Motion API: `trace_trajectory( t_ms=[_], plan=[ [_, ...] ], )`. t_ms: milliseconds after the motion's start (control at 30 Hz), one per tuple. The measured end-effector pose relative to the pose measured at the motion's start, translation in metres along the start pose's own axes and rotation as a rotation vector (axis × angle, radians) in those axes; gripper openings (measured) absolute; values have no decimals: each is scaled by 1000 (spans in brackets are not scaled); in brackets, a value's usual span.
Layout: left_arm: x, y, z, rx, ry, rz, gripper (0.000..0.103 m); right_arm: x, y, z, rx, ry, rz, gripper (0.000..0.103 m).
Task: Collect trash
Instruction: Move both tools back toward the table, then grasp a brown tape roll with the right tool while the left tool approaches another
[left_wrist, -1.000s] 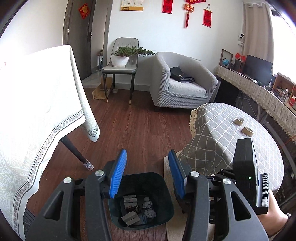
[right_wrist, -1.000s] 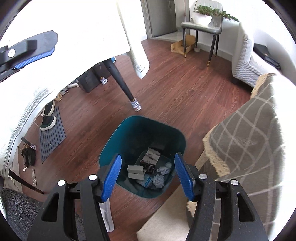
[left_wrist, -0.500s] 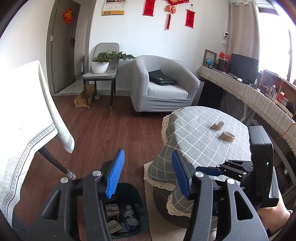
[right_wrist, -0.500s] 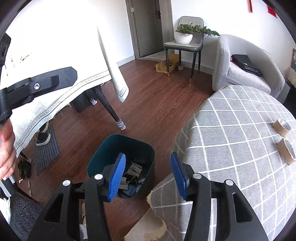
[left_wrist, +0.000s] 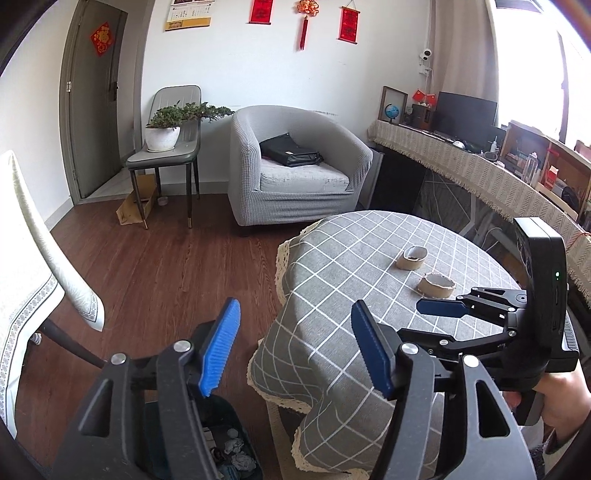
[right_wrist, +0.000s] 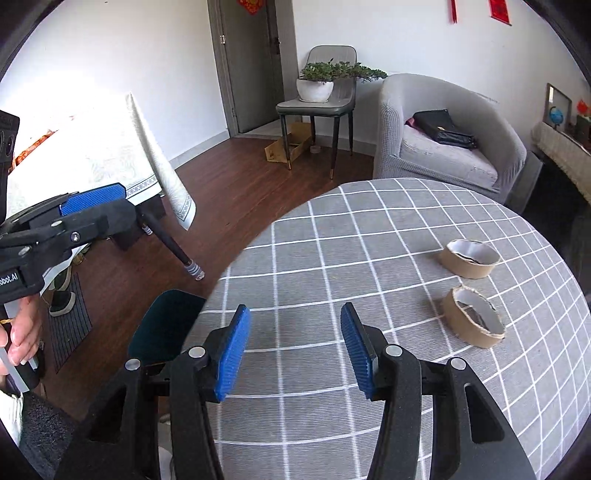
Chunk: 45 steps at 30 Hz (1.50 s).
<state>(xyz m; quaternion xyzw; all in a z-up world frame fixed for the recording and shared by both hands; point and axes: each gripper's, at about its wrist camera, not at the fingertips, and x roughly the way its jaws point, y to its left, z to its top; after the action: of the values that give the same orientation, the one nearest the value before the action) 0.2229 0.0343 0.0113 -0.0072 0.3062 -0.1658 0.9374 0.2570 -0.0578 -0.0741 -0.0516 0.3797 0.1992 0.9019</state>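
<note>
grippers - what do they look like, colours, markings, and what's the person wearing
Both the left gripper and the right gripper are black plastic frames with silver pivot bolts and ribbed blue pads. The left body carries white lettering ending "obot.AI". A dark grey knit sleeve with a white cuff shows.

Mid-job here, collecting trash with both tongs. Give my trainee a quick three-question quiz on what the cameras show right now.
1. True or false: the right tongs grip one of the cardboard rings.
2. How many cardboard rings lie on the checked tablecloth?
3. Where is the bin? A) on the armchair B) on the floor beside the round table C) on the tablecloth

Key
1. False: both the right tongs and the left tongs are open with nothing between them.
2. Two: the near ring and the far ring.
3. B
</note>
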Motion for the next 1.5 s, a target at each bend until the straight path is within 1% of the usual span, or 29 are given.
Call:
trace_trajectory(
  t_ms=[33, 200, 300, 433, 533, 600, 733, 800, 833, 933, 967, 1033, 1133, 1233, 1367, 1500],
  plan=[
    [5, -3, 3, 3, 0, -7, 70, 0, -7, 1, 2, -1, -4, 52],
    [33, -16, 12, 39, 19, -29, 73, -7, -44, 4, 7, -18, -32, 52],
    [51, -25, 19, 41, 31, -46, 75, -7, -68, 2, 22, -17, -48, 52],
    [72, -39, 28, 73, 44, -64, 77, -8, -98, -2, 39, -14, -66, 52],
    [87, -51, 32, 94, 58, -93, 78, -8, -114, -5, 39, -3, -59, 59],
    [98, -59, 35, 102, 70, -113, 79, -2, -121, -6, 29, 21, -42, 59],
    [118, -74, 40, 136, 99, -146, 79, 9, -122, -5, -27, 62, -7, 59],
    [124, -82, 41, 160, 105, -162, 79, 11, -121, -4, -60, 78, -14, 59],
    [128, -86, 43, 170, 109, -170, 79, 13, -122, -4, -69, 85, -13, 56],
    [138, -97, 47, 197, 123, -199, 79, 14, -125, -2, -84, 93, 25, 47],
    [140, -100, 48, 207, 128, -213, 79, 13, -126, -2, -89, 92, 40, 41],
    [145, -108, 51, 242, 137, -244, 79, 12, -130, 1, -92, 89, 54, 41],
    [154, -118, 52, 291, 153, -266, 79, 7, -144, 2, -66, 78, 73, 41],
    [165, -127, 53, 324, 175, -279, 80, 1, -161, 3, -38, 64, 58, 41],
    [181, -141, 53, 369, 213, -275, 79, -6, -186, 2, 13, 44, 46, 41],
    [195, -152, 52, 409, 259, -300, 74, -10, -207, -2, 63, 42, 47, 41]
  ],
)
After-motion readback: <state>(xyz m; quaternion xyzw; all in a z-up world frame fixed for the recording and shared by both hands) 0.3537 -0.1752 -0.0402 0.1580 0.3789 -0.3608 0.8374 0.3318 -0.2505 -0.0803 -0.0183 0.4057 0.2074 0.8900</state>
